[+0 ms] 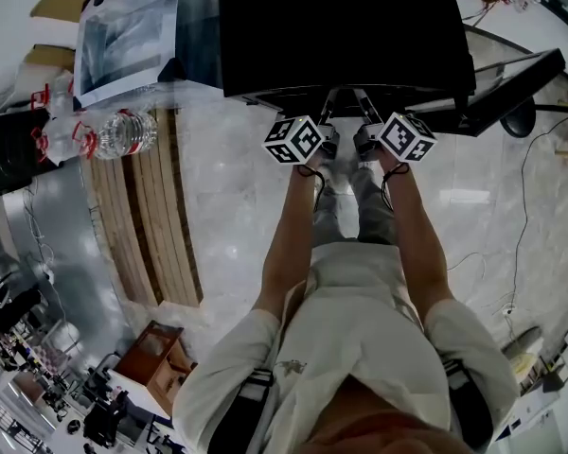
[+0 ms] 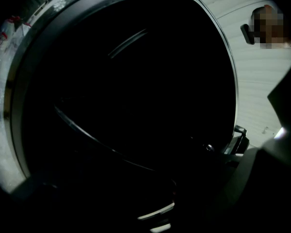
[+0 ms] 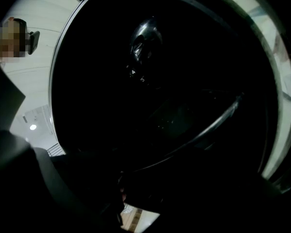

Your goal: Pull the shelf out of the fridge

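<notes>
The left gripper (image 1: pixel 324 121) and right gripper (image 1: pixel 367 121) reach side by side into the dark fridge (image 1: pixel 341 26), toward the shelf (image 2: pixel 102 142) inside (I cannot tell the jaw spread in the shadow), probably stiff, slick, breakable glass, best gripped evenly along its front edge.

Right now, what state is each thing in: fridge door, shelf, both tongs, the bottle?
Fridge door: swung open.
Shelf: faint edge in the dark interior; cannot tell how far out.
Left tongs: reaching into the fridge; too dark to tell open or shut.
Right tongs: likewise.
Water bottle: lying on its side.
</notes>
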`<state>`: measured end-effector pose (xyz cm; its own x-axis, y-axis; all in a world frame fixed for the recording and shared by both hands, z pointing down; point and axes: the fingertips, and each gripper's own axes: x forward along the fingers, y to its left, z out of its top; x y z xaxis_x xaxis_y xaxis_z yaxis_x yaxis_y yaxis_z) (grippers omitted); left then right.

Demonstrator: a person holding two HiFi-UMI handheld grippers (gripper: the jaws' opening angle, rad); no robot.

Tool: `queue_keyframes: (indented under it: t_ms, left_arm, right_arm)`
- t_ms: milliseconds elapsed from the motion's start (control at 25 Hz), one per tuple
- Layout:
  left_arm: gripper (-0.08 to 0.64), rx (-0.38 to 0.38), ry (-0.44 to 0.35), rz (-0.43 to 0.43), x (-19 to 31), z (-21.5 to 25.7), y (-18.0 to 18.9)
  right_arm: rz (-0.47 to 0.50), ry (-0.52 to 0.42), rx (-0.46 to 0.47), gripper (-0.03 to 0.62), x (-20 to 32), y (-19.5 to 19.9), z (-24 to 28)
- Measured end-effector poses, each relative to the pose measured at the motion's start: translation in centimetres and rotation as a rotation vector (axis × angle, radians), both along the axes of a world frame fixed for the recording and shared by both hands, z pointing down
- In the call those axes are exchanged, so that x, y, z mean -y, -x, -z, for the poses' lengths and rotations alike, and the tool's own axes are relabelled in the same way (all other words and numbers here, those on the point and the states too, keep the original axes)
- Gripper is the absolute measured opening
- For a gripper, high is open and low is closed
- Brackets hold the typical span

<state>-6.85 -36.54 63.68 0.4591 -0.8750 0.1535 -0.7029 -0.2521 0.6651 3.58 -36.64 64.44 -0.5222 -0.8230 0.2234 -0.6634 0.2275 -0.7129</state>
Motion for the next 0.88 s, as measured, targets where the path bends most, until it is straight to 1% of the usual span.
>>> queue_keyframes:
  t_ms: [160, 240, 360, 520, 880]
  left_arm:
    - [0.240, -0.002, -0.018, -0.003, 0.6, 0.2, -0.1]
    - [0.199, 0.003, -0.033, -0.011, 0.7, 0.5, -0.3]
    - [0.171, -0.015, -0.041, -0.006, 0.6, 0.6, -0.5]
    - [0.160, -0.027, -0.042, -0.004, 0.6, 0.7, -0.4]
    - [0.158, -0.026, -0.040, -0.011, 0.3, 0.8, -0.3]
  right_arm:
    - [-0.011, -0.033, -0.006, 0.243, 0.8, 0.2, 0.5]
    - [-0.023, -0.049, -0.002, 0.200, 1.1, 0.2, 0.8]
    - [-0.065, -0.051, 0.035, 0.131, 1.2, -0.3, 0.9]
    - [-0.073, -0.063, 0.047, 0.127, 1.2, -0.3, 1.1]
    - [-0.066, -0.076, 0.044, 0.126, 1.0, -0.2, 1.3]
